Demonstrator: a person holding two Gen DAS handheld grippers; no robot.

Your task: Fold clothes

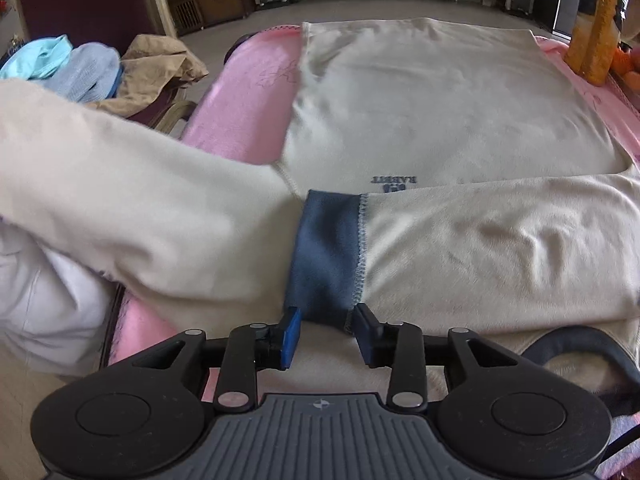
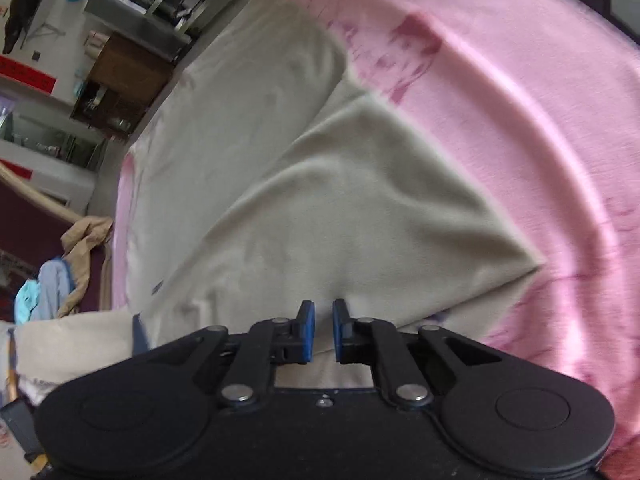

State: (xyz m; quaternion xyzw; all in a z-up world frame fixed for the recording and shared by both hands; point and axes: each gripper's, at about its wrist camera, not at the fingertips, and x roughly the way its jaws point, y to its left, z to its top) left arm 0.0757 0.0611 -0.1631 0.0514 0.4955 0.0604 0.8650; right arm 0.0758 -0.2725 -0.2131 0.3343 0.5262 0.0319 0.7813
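**Sleeve fold in hand**

While the cream shirt [image 1: 420, 112] lies flat on the pink blanket [image 1: 240, 92], right sleeve folded across, the left tool [image 1: 326, 332] stands part-open about its blue cuff [image 1: 324, 252]. Right tool [image 2: 323, 328] is narrow, holding nothing. Next: fold the left sleeve [image 1: 120, 200] inward.

Black tongs [image 1: 327, 330], blue pads [image 1: 294, 330], silver rivets, perhaps ribbed grey housing.

We see soft, even daylight with faint shadows; both views bow strongly at the edges, and motion blur smears the right wrist view's cloth.
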